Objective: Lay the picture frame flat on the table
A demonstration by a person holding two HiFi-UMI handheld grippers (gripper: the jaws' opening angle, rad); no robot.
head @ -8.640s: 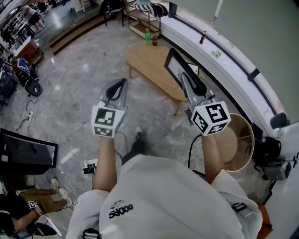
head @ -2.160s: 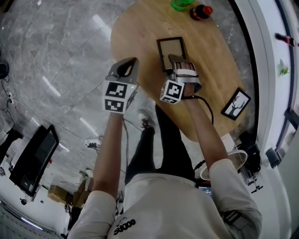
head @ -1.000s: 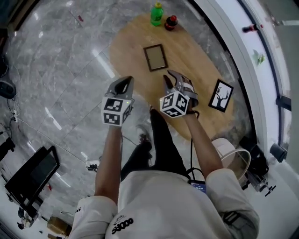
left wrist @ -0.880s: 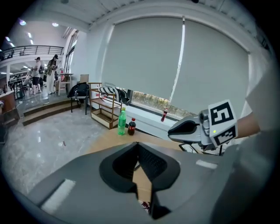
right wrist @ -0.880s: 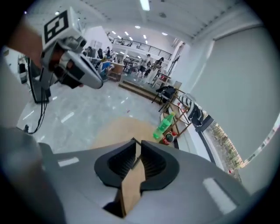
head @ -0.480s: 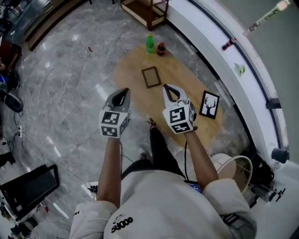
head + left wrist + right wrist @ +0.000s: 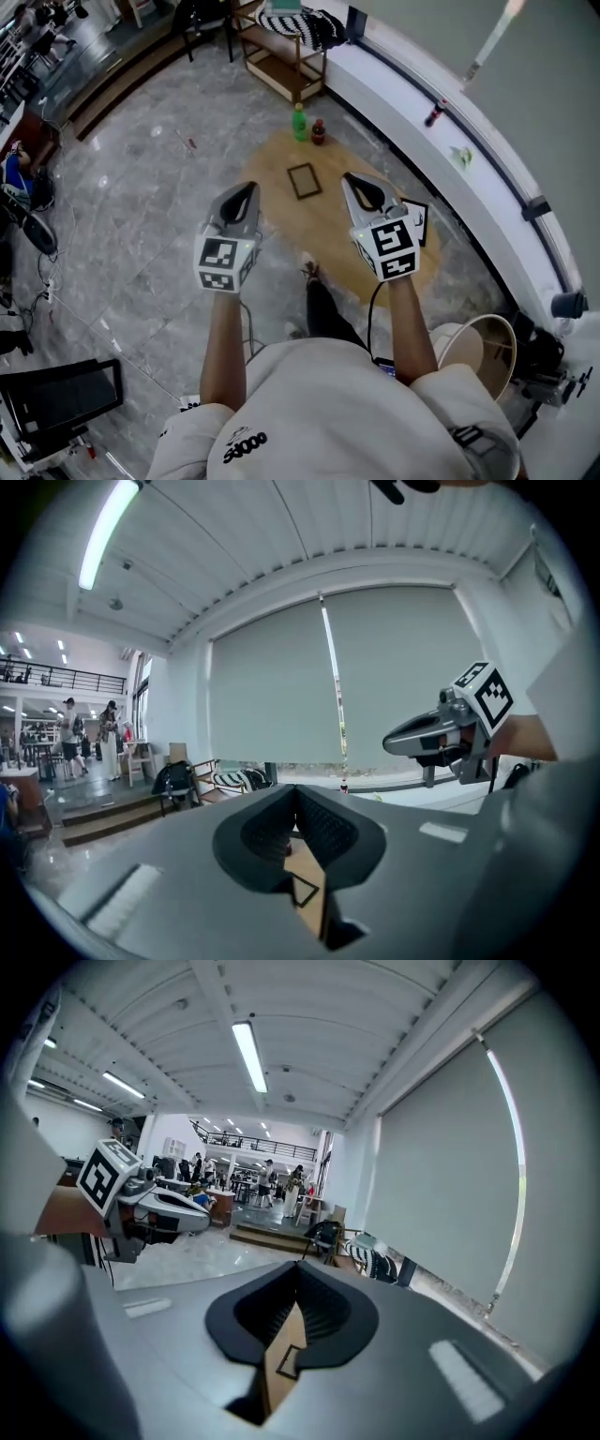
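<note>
While you are standing by the wooden table (image 7: pixel 286 216), you are holding both claws up in the air over it. The left gripper (image 7: pixel 247 189) is pointing forward, and its jaws are pressing together with nothing between them. The right gripper (image 7: pixel 351 180) is doing the same, shut tight and holding nothing. The picture frame (image 7: pixel 303 180) is lying flat on the table, near the middle, between the two claws in the head view and well apart from both. A green bottle (image 7: pixel 299 122) and a small red-capped bottle (image 7: pixel 318 131) are standing side by side at the far end. Another picture (image 7: pixel 419 220), black with a white deer, is lying on the right side, partly hiding behind the right gripper.
</note>
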